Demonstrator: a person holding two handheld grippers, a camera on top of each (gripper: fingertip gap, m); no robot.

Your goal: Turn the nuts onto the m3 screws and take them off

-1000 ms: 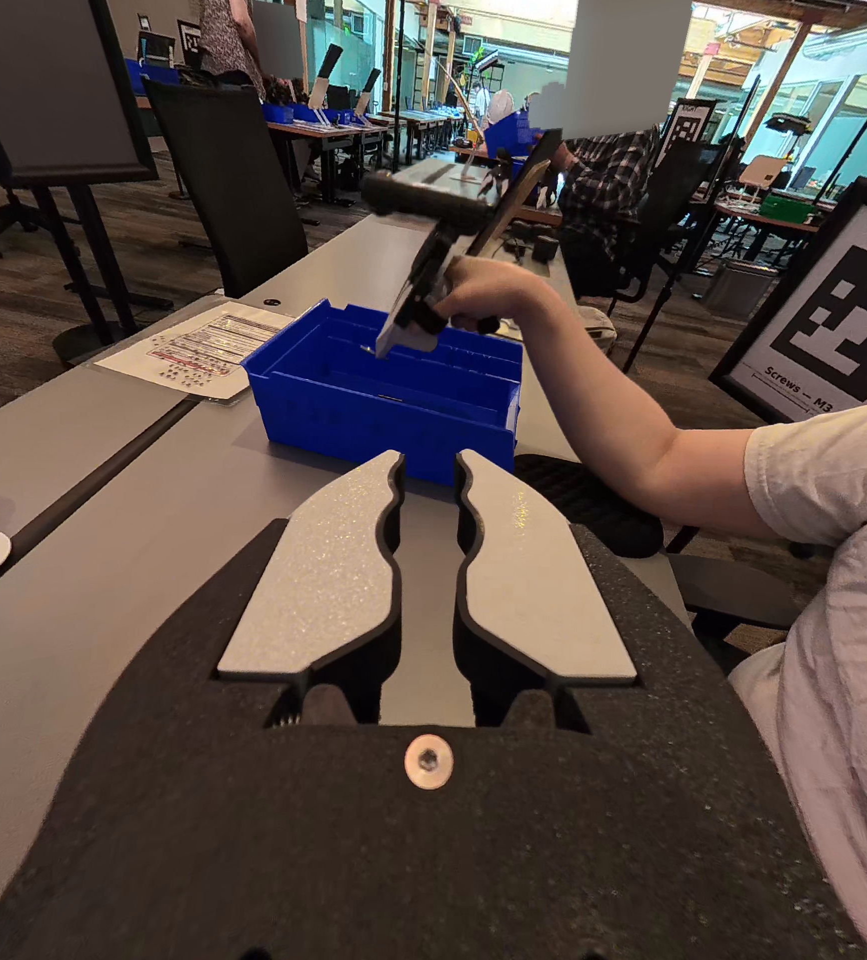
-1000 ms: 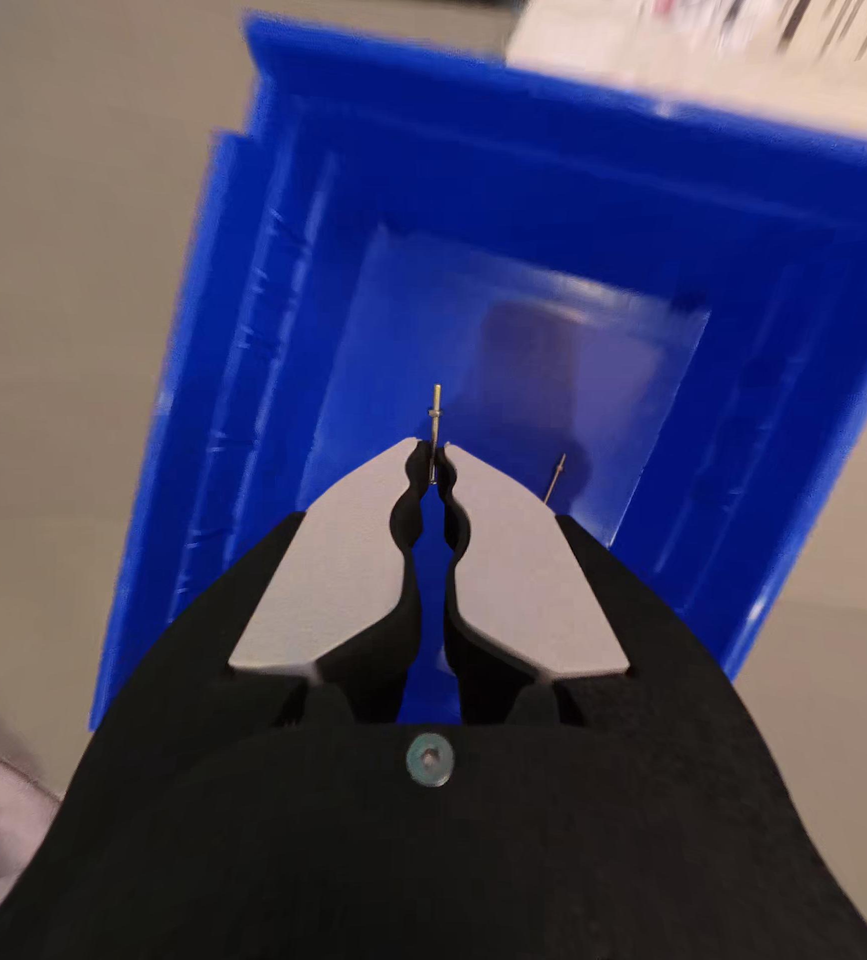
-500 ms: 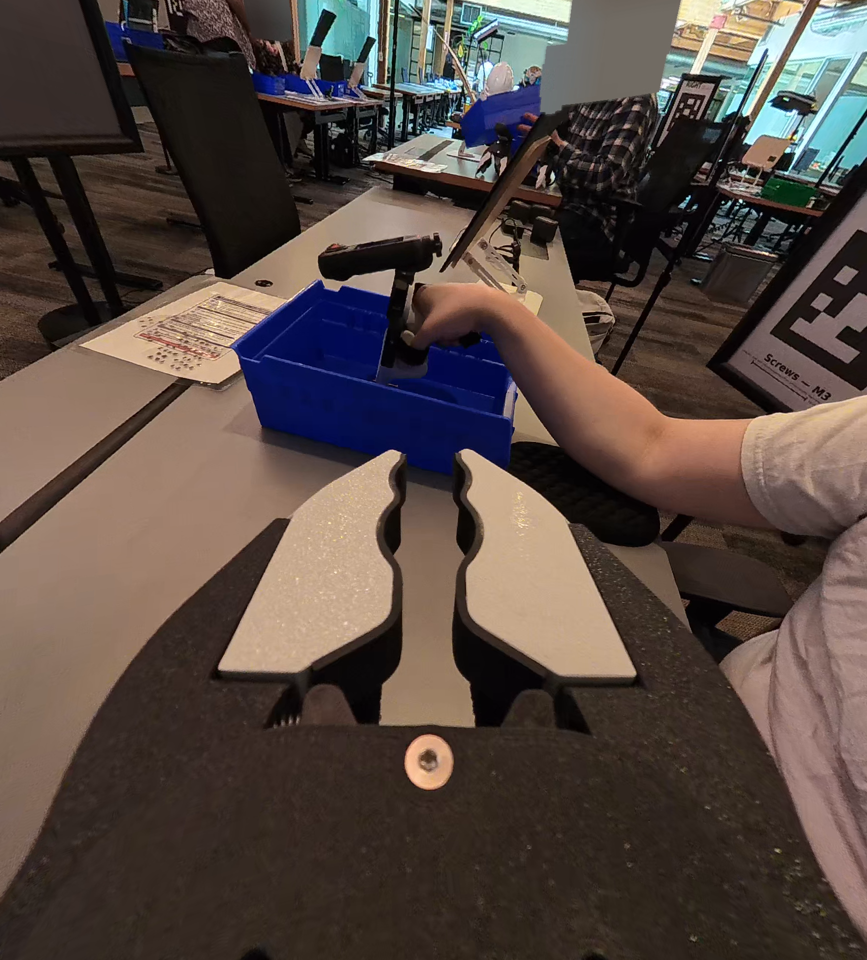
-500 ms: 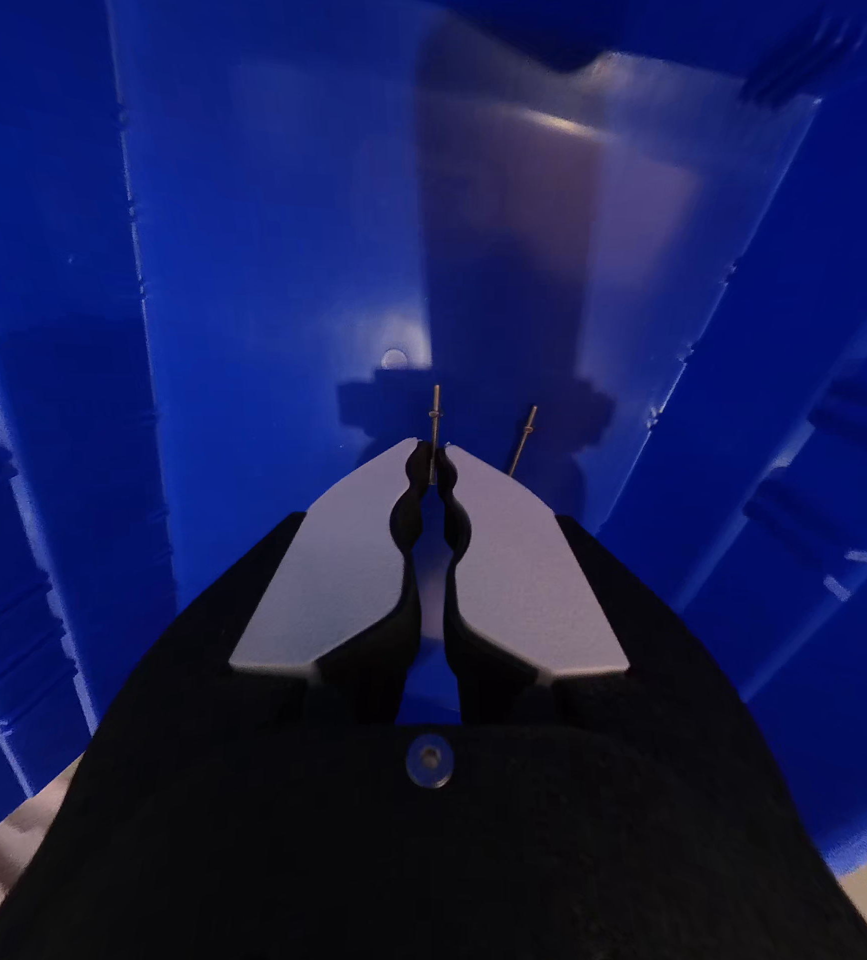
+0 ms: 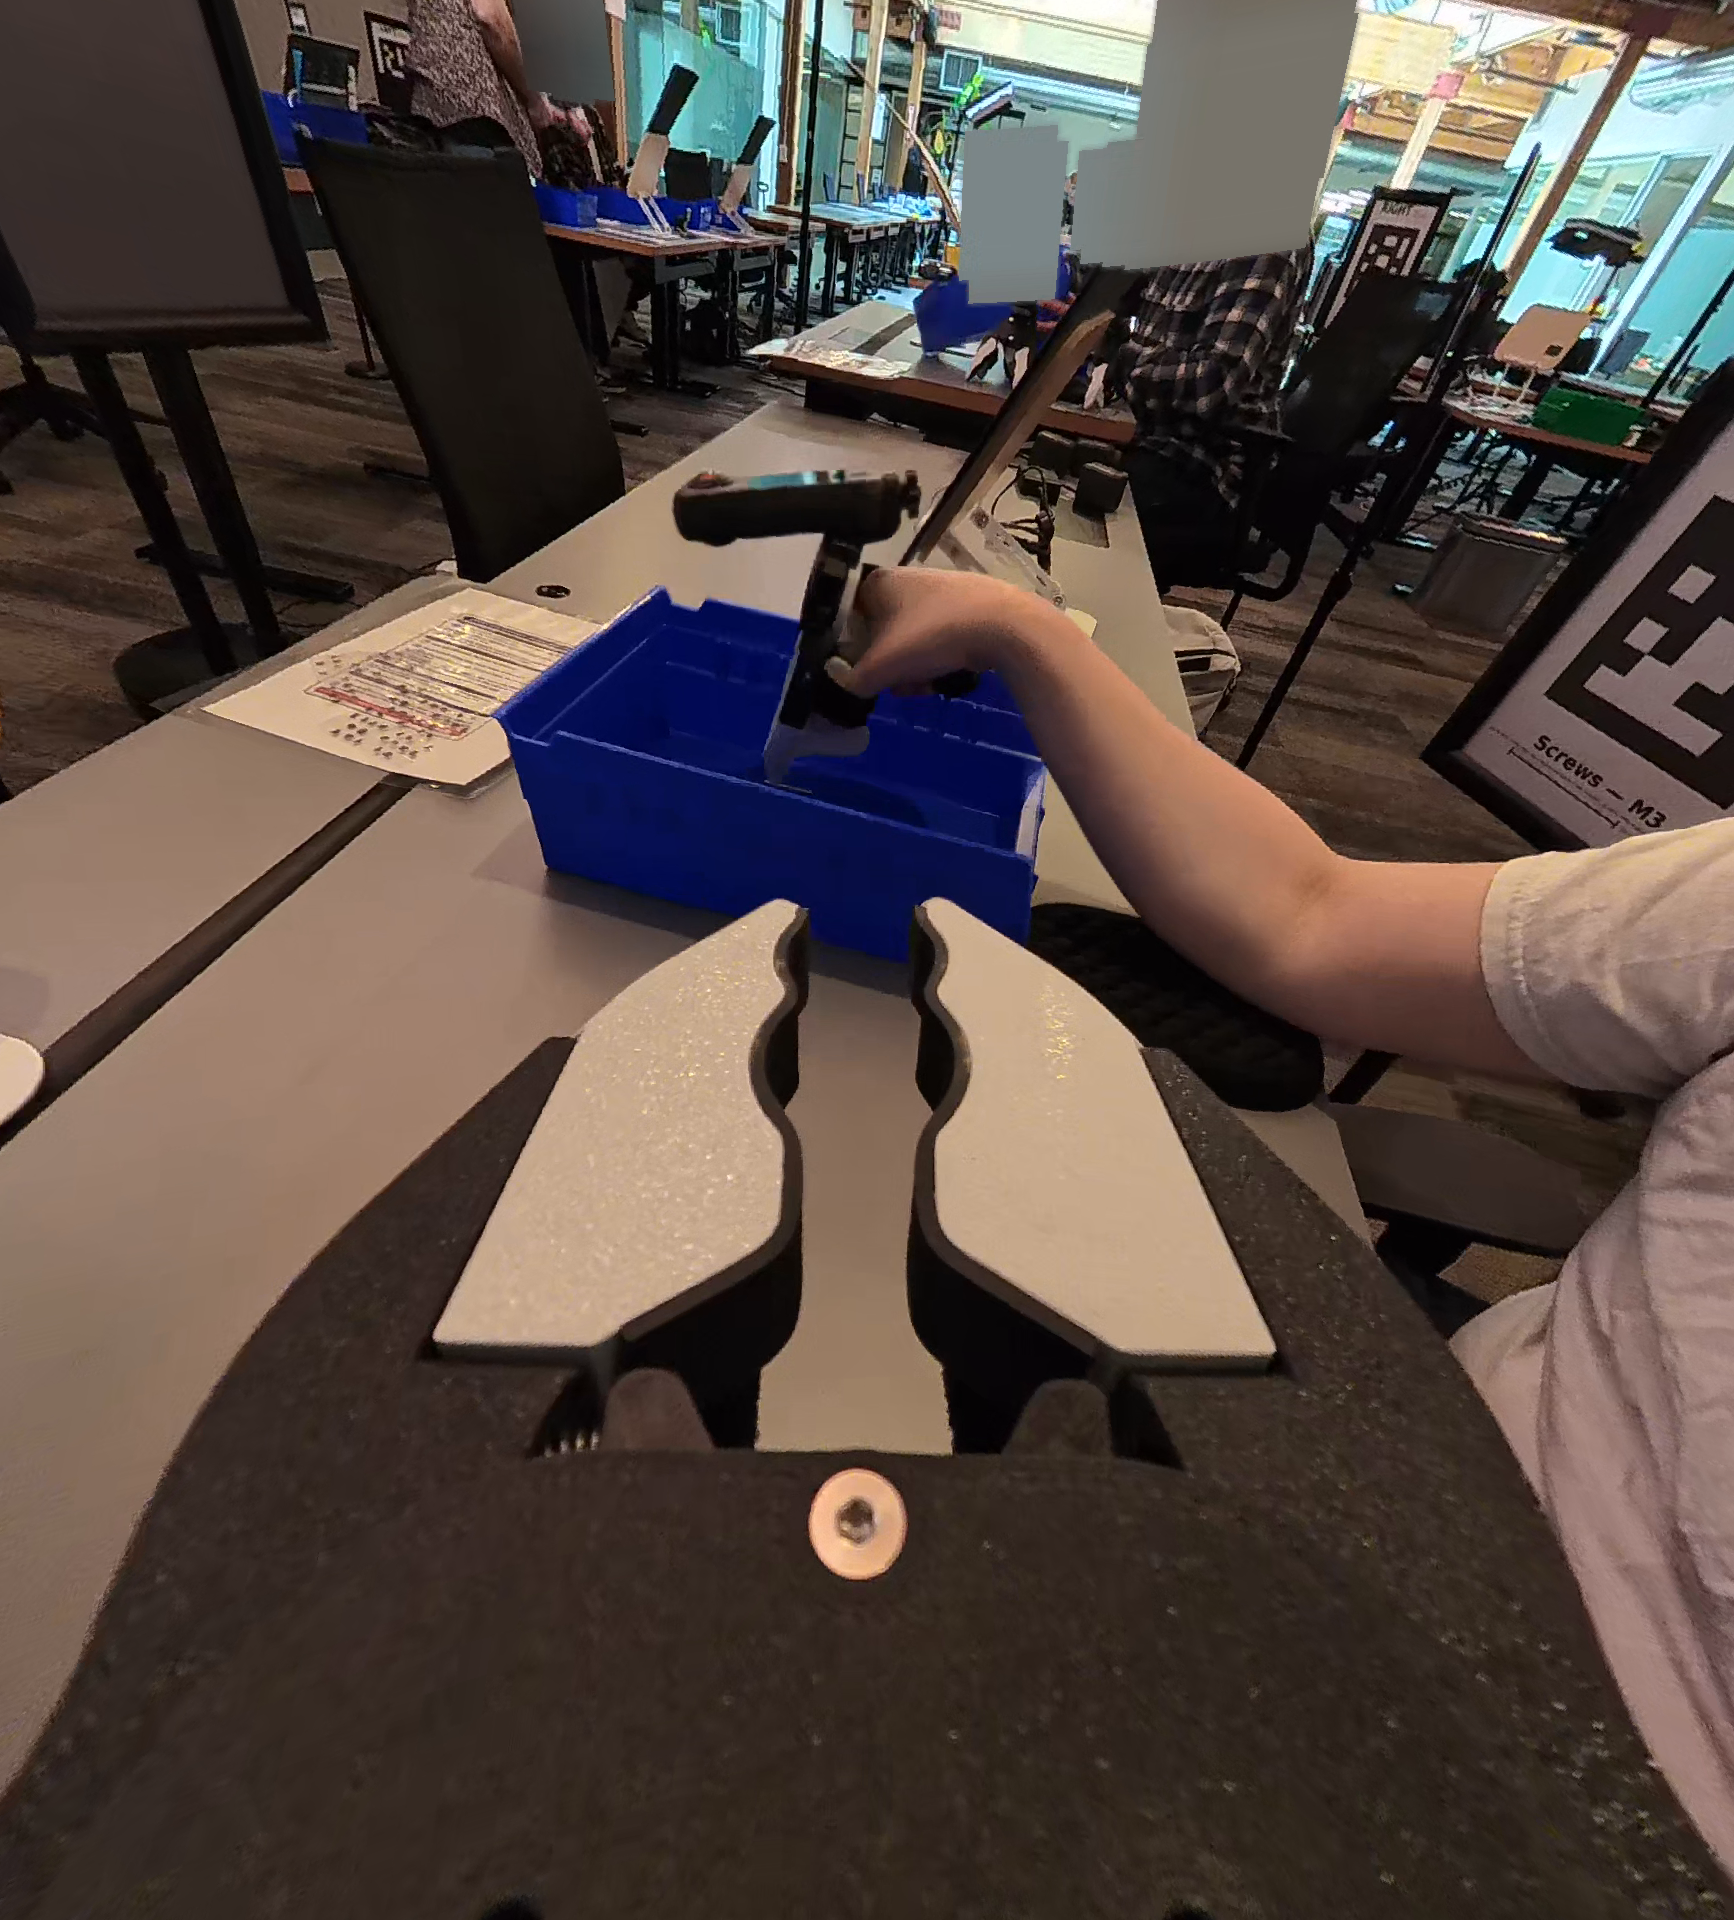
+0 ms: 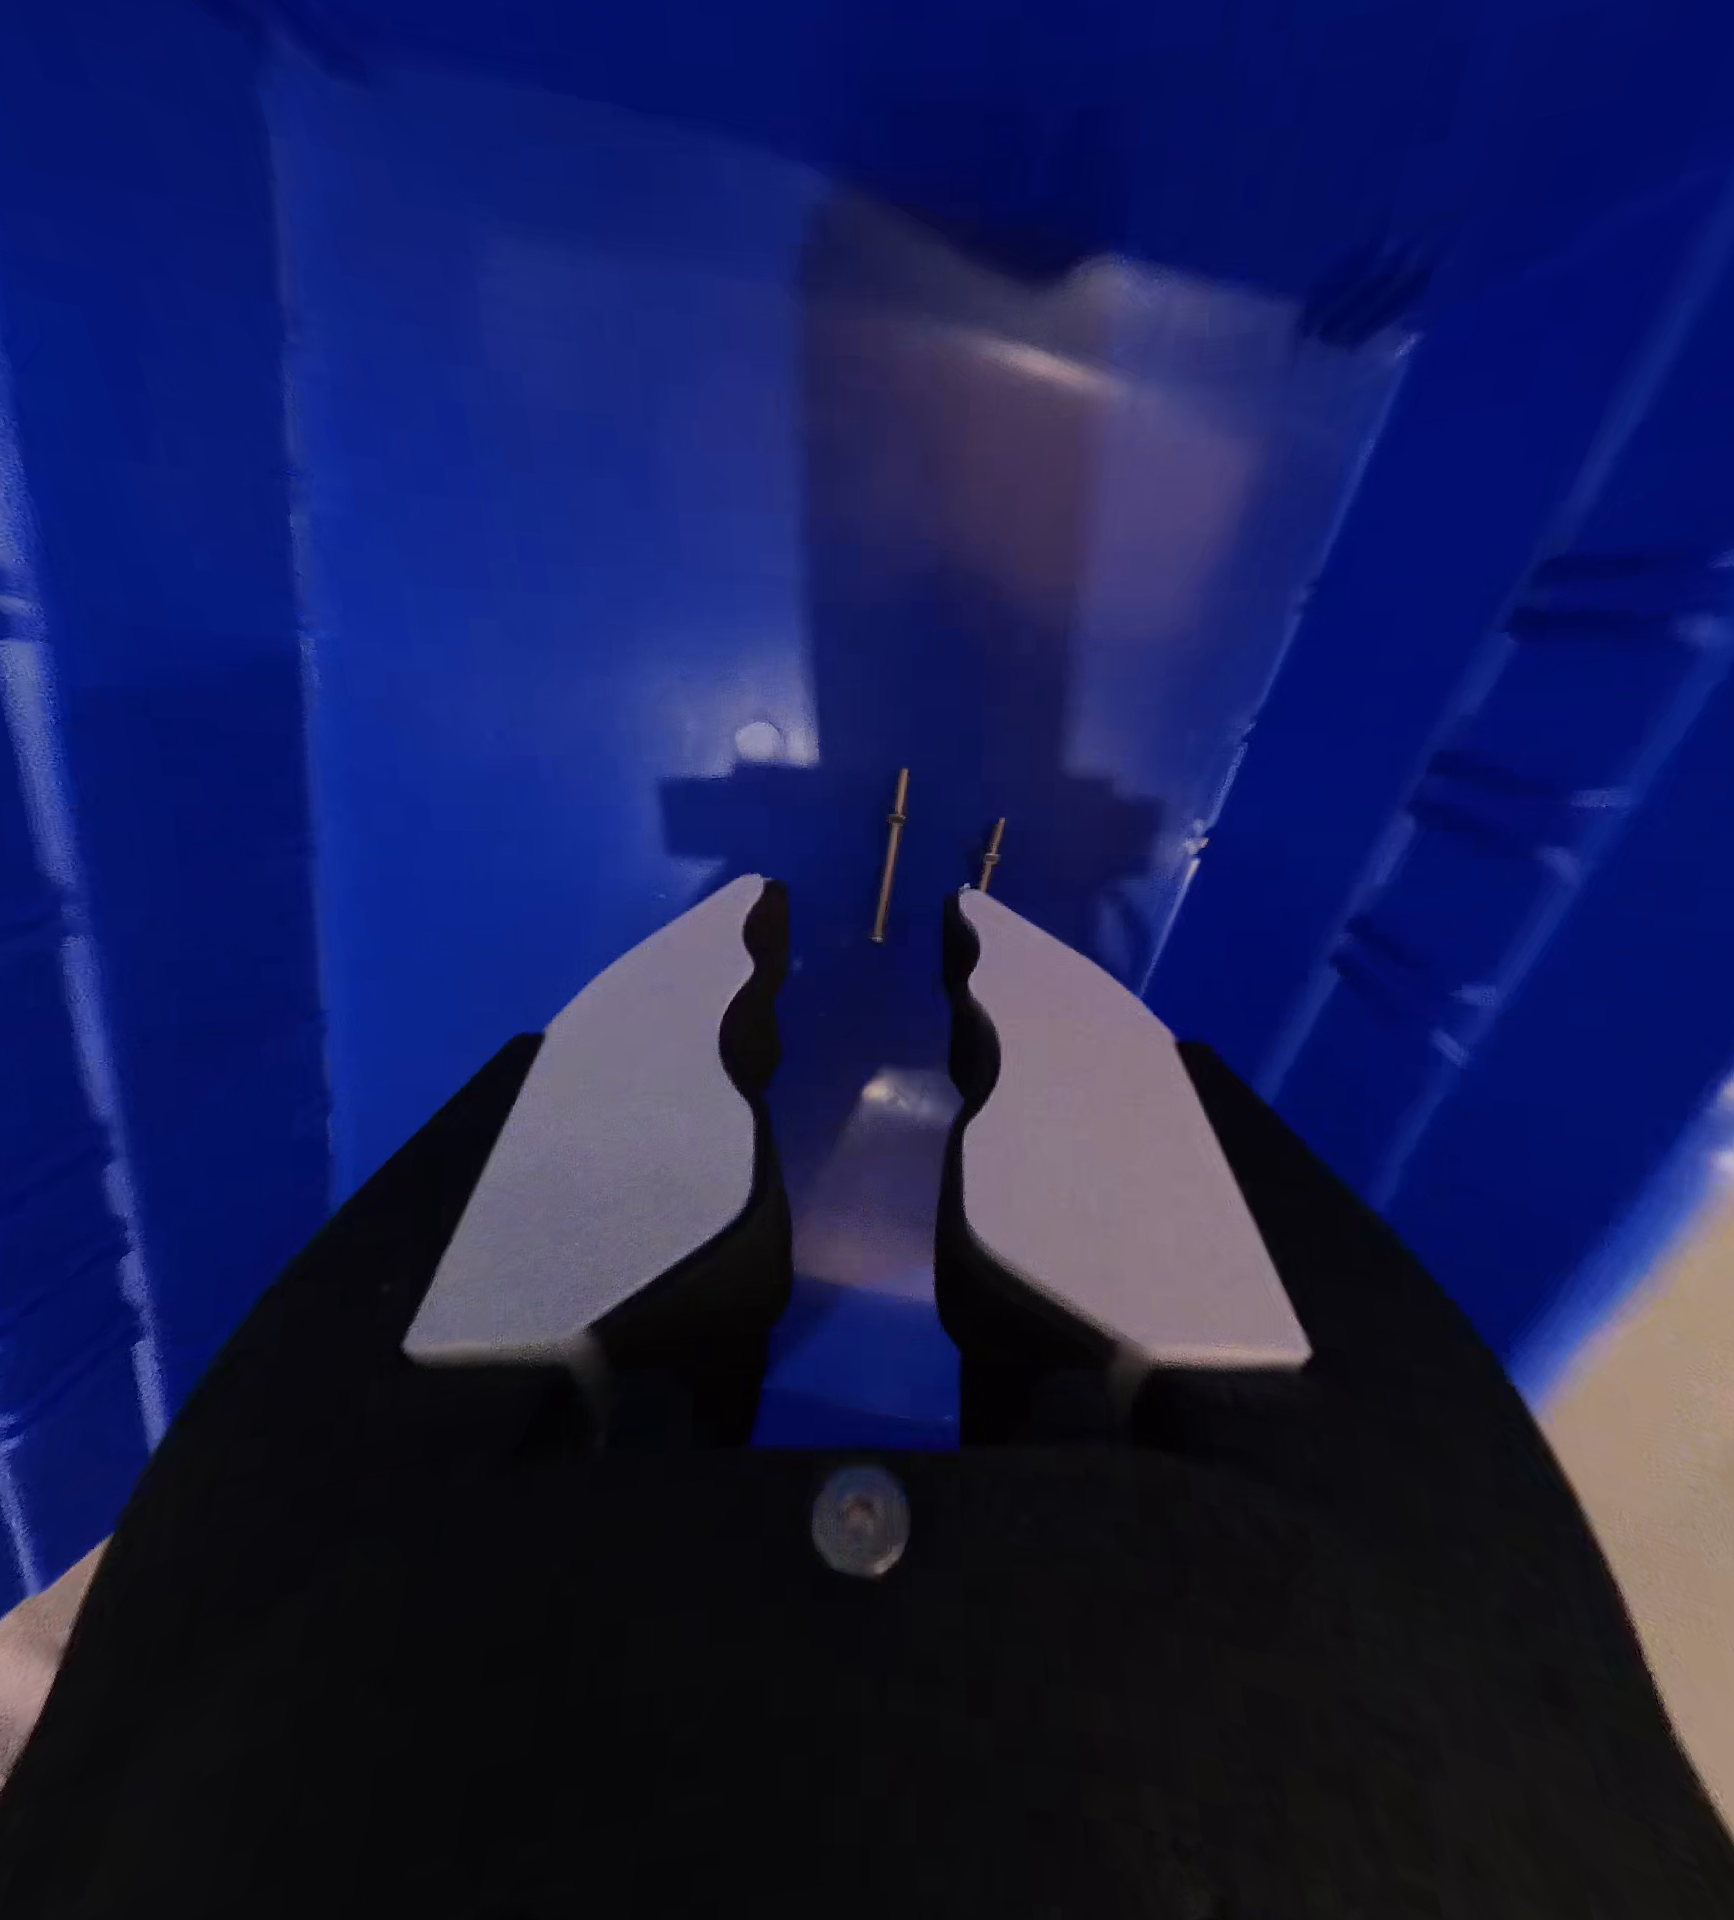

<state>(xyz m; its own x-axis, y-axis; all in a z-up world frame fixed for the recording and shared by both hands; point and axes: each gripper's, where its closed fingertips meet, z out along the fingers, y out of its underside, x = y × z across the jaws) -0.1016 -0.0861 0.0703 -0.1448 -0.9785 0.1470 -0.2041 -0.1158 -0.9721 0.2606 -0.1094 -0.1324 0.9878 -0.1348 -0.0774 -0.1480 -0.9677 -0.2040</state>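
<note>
Your right gripper [image 6: 865, 902] stands parted inside the blue bin [image 6: 167, 727], holding nothing. One screw [image 6: 890, 854] with a nut on it lies on the bin floor just past the gap, a second screw [image 6: 991, 854] beside the right fingertip. Your left gripper [image 5: 861, 925], parted and empty, hovers over the grey table [image 5: 167, 1039], short of the bin.

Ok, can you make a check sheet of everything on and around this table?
Surface: grey table, dark seam along it.
Job's things: two thin screws, each with a nut, lying in the blue bin.
Clutter: printed sheet beside the bin; white item at the left edge.
Grippers: right gripper open, inside the bin, holding nothing; left gripper open, empty, over the table.
Cables: nothing seen on this table.
Surroundings: chairs, other desks, people, a framed sign.
</note>
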